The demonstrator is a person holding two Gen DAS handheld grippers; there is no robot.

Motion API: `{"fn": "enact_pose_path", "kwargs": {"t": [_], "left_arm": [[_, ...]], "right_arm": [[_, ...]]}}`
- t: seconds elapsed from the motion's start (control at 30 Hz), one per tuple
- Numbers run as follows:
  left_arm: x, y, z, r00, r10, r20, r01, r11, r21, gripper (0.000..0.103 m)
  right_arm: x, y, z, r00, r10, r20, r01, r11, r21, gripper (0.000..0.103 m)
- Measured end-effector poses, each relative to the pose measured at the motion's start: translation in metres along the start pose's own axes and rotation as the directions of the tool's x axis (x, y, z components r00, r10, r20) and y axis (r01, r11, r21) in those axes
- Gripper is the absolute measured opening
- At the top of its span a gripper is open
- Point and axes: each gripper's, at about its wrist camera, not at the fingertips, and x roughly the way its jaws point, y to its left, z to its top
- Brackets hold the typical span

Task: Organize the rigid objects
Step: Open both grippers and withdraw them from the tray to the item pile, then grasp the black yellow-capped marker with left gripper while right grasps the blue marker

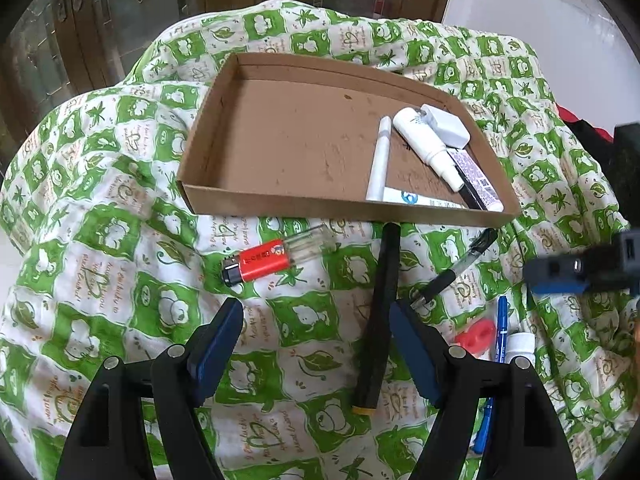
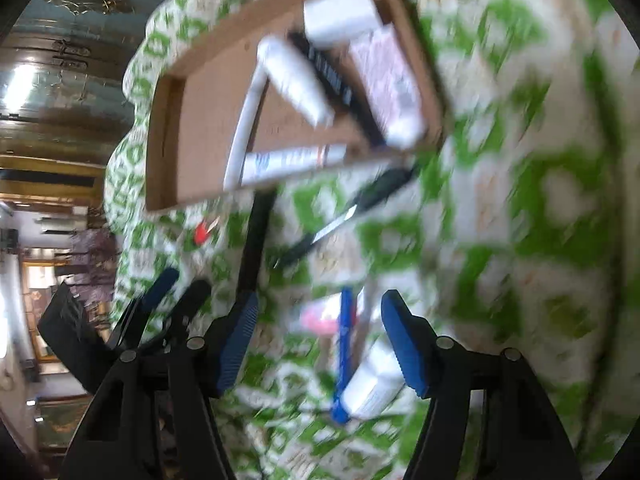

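Partway through, by the look of it. Cardboard tray (image 1: pixel 208 136) on green-check cloth (image 1: pixel 100 240), right end already loaded: white pen (image 1: pixel 379 160), white tube (image 1: pixel 426 146), white box (image 1: pixel 446 126), labelled tube (image 1: pixel 476 178), flat tube (image 1: pixel 420 199) along near wall, thin black stick among them. Left half of tray bare.

Still out on cloth: red lighter (image 1: pixel 262 266) just below tray's near wall, long black marker (image 1: pixel 380 320), black pen (image 1: pixel 456 270), blue pen (image 1: pixel 501 330), red clip-like thing (image 1: pixel 476 334), small white bottle (image 1: pixel 520 346). Roughly half to go, as a guess.

Left gripper (image 1: pixel 316 344) over cloth, jaws apart, nothing clamped; black marker just inside right pad, no visible pinch. Lighter ahead and slightly left.

Right gripper (image 2: pixel 316 344) blurred, jaws apart, empty; blue pen and white bottle (image 2: pixel 374 380) lying between pads, not pressed as far as blur allows. Likely next pick: bottle or pen on right, marker or lighter on left.
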Motion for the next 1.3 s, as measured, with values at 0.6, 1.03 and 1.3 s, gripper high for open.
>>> {"fn": "enact_pose_path", "kwargs": {"t": [0.6, 1.03, 1.3], "left_arm": [[0.052, -0.034, -0.006, 0.996, -0.004, -0.09, 0.013, 0.994, 0.106, 0.044], [0.023, -0.022, -0.033, 0.979, -0.076, -0.188, 0.071, 0.997, -0.032, 0.015], [0.025, -0.022, -0.034, 0.982, -0.054, -0.182, 0.052, 0.999, -0.013, 0.015]], "right_arm": [[0.035, 0.015, -0.013, 0.99, -0.055, -0.127, 0.044, 0.995, -0.086, 0.033], [0.037, 0.035, -0.02, 0.994, -0.083, -0.067, 0.066, 0.973, -0.22, 0.009], [0.04, 0.037, -0.021, 0.993, -0.069, -0.093, 0.047, 0.975, -0.217, 0.017]]}}
